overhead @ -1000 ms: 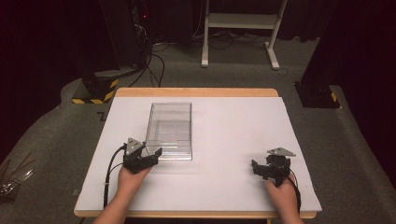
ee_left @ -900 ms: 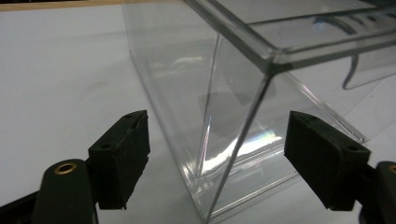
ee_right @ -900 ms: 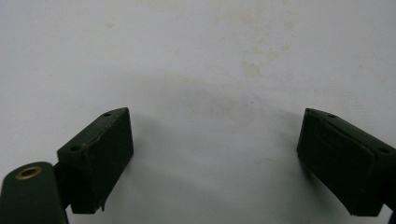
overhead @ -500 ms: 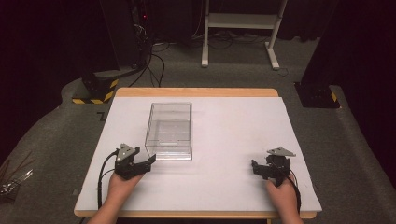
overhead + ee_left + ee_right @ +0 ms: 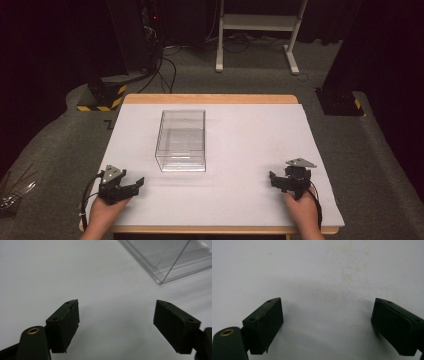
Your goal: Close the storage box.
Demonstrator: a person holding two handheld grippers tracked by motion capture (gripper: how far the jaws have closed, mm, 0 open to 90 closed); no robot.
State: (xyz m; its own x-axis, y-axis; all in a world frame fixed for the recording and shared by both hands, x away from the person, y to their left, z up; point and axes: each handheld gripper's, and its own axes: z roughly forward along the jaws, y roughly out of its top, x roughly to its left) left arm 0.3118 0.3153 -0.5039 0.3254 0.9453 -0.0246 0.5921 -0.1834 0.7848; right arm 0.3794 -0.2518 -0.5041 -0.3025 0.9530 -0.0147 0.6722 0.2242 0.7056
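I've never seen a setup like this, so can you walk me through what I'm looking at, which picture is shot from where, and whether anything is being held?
A person sits at a white table and holds a two-jaw hand tool in each hand; there is no robot arm. The wide picture comes from a camera above, looking forward and down. In it the left gripper is at the lower left and the right gripper at the lower right. The other two pictures come from cameras riding on the tools, looking along their black jaws. On the table stands a clear plastic box; its corner shows in the left gripper view. Nothing is held: the left jaws are opening with bare table between them, and the right gripper is open over bare table too.
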